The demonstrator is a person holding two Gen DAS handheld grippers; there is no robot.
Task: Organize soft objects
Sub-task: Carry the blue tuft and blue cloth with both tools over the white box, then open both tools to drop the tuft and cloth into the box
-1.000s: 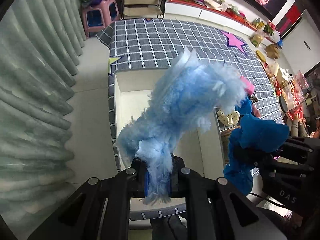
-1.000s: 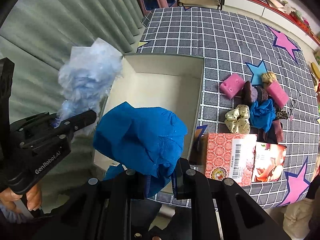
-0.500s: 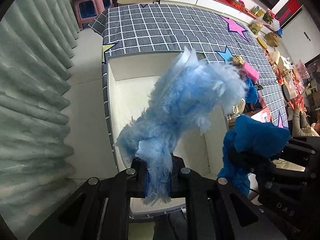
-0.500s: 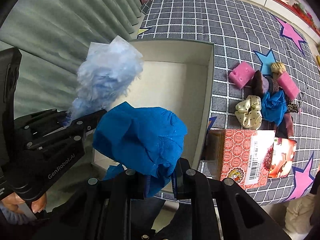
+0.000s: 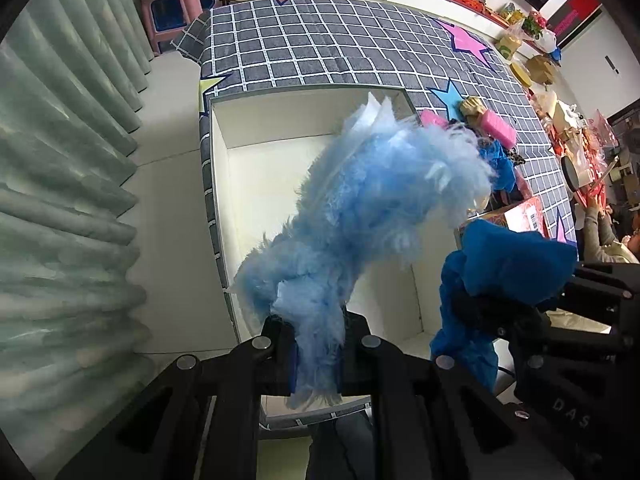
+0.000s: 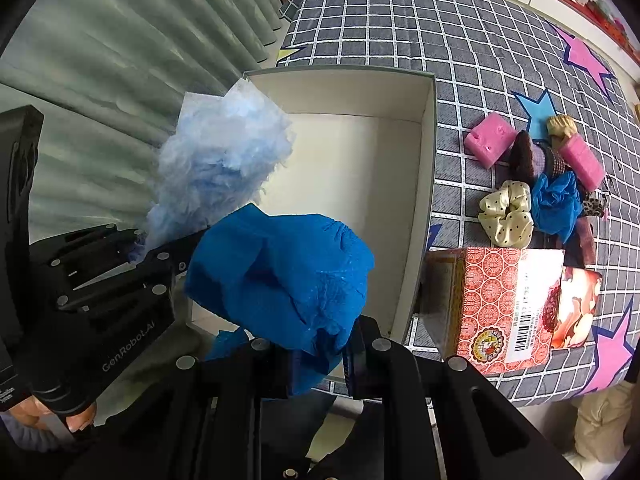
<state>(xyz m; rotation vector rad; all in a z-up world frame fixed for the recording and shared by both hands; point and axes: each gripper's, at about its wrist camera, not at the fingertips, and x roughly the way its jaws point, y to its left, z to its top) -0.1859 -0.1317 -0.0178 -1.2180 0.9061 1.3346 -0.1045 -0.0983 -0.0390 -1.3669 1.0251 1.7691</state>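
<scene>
My left gripper (image 5: 317, 354) is shut on a fluffy light-blue soft piece (image 5: 372, 204) and holds it above the white open box (image 5: 256, 184). It also shows in the right wrist view (image 6: 216, 168). My right gripper (image 6: 318, 360) is shut on a crumpled deep-blue cloth (image 6: 284, 276), held over the near edge of the box (image 6: 360, 184). The cloth also shows in the left wrist view (image 5: 508, 268). Both held things hang above the box, not touching it.
On the checked star cloth (image 6: 440, 32) right of the box lie pink sponges (image 6: 490, 140), a cream dotted scrunchie (image 6: 508, 218), a blue cloth (image 6: 556, 204) and dark scrunchies. A red patterned carton (image 6: 508, 308) stands beside the box. Grey curtains (image 5: 60, 160) hang left.
Both grippers have moved forward over the box with their loads. The box and the pile on the table look closer and lower in view.
</scene>
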